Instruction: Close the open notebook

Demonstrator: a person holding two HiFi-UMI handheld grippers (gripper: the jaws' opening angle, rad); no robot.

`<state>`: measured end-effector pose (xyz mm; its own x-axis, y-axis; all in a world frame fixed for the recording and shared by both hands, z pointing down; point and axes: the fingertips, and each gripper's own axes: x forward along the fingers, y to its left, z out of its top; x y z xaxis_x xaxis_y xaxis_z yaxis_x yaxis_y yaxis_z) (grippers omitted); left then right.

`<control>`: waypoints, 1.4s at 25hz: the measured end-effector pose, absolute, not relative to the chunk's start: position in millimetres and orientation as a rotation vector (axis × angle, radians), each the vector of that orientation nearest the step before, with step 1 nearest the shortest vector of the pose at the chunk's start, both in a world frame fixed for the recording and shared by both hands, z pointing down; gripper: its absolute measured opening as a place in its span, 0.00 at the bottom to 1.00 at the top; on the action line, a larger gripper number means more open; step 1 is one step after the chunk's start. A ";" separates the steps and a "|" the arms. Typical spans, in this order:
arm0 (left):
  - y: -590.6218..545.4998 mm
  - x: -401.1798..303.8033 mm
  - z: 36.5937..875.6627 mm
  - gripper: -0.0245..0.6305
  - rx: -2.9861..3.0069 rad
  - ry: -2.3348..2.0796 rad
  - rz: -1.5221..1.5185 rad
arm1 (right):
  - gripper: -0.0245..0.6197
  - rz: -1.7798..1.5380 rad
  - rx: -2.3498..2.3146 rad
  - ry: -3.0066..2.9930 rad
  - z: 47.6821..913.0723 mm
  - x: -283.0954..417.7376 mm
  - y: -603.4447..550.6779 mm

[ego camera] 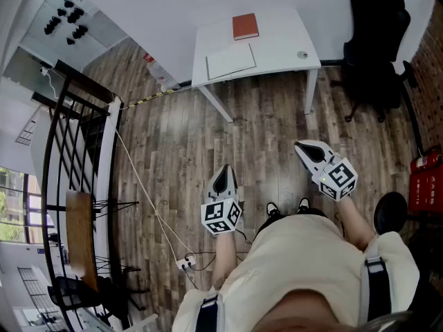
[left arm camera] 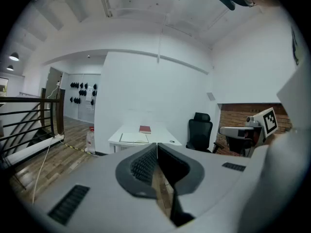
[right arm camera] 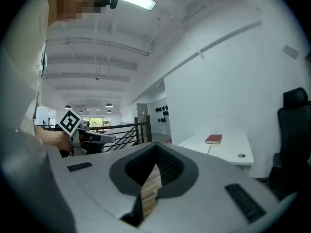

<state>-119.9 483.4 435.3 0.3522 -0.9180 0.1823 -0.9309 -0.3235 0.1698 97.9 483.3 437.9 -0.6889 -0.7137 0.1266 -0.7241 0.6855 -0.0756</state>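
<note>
An open notebook (ego camera: 230, 61) with white pages lies on the white table (ego camera: 284, 43) at the far end of the room. It shows small in the left gripper view (left arm camera: 134, 138). A closed red book (ego camera: 245, 26) lies behind it, also seen as the red book (right arm camera: 214, 139) in the right gripper view. My left gripper (ego camera: 225, 170) is held well short of the table, over the wood floor; its jaws meet at the tip, left gripper (left arm camera: 156, 145) shut and holding nothing. My right gripper (ego camera: 303, 146) is also far from the table, its jaws touching at the tip, right gripper (right arm camera: 156, 145) holding nothing.
A black office chair (ego camera: 377, 40) stands right of the table by a brick wall. A dark stair railing (ego camera: 76, 151) runs along the left. A white cable (ego camera: 149, 199) crosses the floor to a socket strip. Red extinguishers (ego camera: 426, 163) and a round black stool (ego camera: 391, 213) are at the right.
</note>
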 end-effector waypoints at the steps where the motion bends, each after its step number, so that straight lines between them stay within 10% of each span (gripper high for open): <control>1: 485.0 -118.2 435.0 0.07 2.379 -1.654 0.079 | 0.05 0.183 1.199 -2.796 440.0 98.3 484.9; 35: 440.7 -173.3 468.2 0.07 2.419 -1.474 0.049 | 0.05 0.218 1.296 -2.644 464.0 39.7 478.2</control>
<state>-173.3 440.7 468.2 0.4710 -0.8621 0.1872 -0.8727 -0.4243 0.2418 39.7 478.2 464.0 -0.6004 -0.7653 0.2320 -0.7930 0.6073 -0.0487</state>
